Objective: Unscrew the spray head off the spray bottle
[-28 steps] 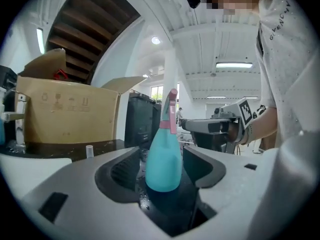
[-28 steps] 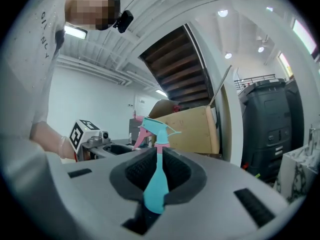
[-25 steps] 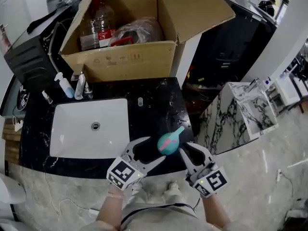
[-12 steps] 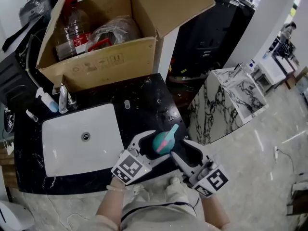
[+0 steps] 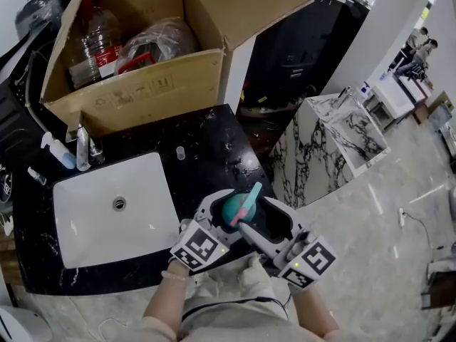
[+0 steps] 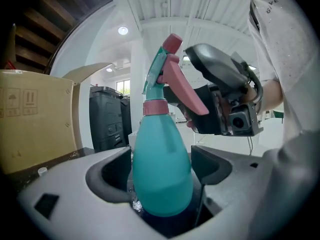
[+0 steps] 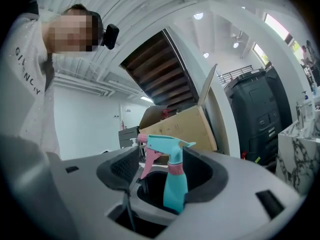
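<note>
While the spray bottle [image 5: 233, 206] hangs in the air over the front edge of the counter [image 5: 214, 148], two grippers are at it. The bottle is smooth blue-green plastic, fat and round at the bottom and thin at the neck. Its spray head [image 6: 167, 71] is blue-green too, with a flat pink trigger [image 6: 182, 86] and a pink ring [image 6: 155, 106] round the neck.

The left gripper [image 5: 226, 216] squeezes the fat body between its two dark pads. The right gripper [image 7: 161, 173] has its jaws apart, with the spray head standing up between them. Each gripper is grey and has one cube with black and white squares.

The counter is shiny black stone with thin white lines. One white sink [image 5: 78, 212] is set into it, a box shape with round corners. Three little bottles [image 5: 57, 152] stand at its back corner. Behind them is one brown cardboard box [image 5: 142, 84], open on top, with one big clear bottle [image 5: 89, 45] and one crinkly clear bag [image 5: 153, 38] inside.
</note>
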`<state>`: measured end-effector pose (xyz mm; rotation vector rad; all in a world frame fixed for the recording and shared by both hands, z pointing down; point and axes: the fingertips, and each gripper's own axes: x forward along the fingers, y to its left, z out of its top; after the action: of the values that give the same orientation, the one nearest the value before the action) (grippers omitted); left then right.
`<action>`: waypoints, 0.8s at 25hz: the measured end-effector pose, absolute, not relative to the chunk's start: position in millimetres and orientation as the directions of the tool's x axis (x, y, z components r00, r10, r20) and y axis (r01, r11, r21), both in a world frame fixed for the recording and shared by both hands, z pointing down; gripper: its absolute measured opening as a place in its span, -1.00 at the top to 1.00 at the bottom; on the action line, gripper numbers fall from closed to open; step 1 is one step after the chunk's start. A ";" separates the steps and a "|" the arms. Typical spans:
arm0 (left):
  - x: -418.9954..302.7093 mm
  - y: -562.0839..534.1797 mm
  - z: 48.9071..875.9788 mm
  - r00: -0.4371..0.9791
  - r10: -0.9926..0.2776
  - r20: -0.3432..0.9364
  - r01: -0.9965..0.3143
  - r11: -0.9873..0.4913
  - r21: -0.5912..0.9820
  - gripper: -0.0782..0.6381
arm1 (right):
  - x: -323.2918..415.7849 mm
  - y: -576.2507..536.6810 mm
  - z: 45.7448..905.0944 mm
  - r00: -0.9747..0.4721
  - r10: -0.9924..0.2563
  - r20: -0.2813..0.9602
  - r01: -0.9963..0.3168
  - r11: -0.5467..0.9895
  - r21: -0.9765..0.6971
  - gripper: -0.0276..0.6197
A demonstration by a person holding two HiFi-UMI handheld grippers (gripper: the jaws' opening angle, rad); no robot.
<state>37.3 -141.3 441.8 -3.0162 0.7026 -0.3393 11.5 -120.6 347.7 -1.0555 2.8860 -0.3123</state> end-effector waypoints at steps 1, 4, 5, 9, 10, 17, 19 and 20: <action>38.2 -141.8 442.2 0.873 -0.442 0.207 -0.434 -0.897 -0.084 -0.24 | 8.9 -121.6 347.8 -0.765 -0.644 0.026 -0.634 0.744 -0.213 0.08; 40.0 -143.8 441.5 0.862 -0.463 0.207 -0.452 -0.887 -0.101 -0.24 | 4.1 -123.7 348.1 -0.752 -0.658 0.040 -0.649 0.729 -0.217 0.02; 40.3 -144.6 441.5 0.855 -0.474 0.208 -0.463 -0.880 -0.102 -0.23 | 3.6 -124.3 348.4 -0.744 -0.666 0.046 -0.659 0.722 -0.210 -0.01; 41.0 -146.3 443.3 0.823 -0.520 0.227 -0.510 -0.854 -0.105 -0.24 | 1.9 -127.1 350.9 -0.710 -0.700 0.080 -0.702 0.695 -0.153 -0.03; 40.5 -146.4 443.1 0.812 -0.533 0.238 -0.524 -0.845 -0.108 -0.24 | 1.7 -128.2 351.6 -0.700 -0.709 0.089 -0.713 0.686 -0.143 -0.04; 39.2 -146.7 445.2 0.738 -0.607 0.293 -0.603 -0.789 -0.116 -0.24 | -0.1 -133.4 354.3 -0.655 -0.744 0.134 -0.756 0.648 -0.094 0.01; 39.2 -146.7 445.4 0.736 -0.609 0.297 -0.605 -0.788 -0.116 -0.23 | 0.3 -133.4 354.7 -0.653 -0.744 0.142 -0.757 0.647 -0.090 0.04; 39.3 -146.7 445.4 0.735 -0.609 0.297 -0.606 -0.787 -0.115 -0.23 | 0.6 -133.2 354.9 -0.654 -0.743 0.145 -0.756 0.648 -0.091 0.05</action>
<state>39.3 -146.7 445.4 -2.9168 1.0208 -0.5049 0.6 -133.2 354.9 -1.3392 2.9366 -0.2330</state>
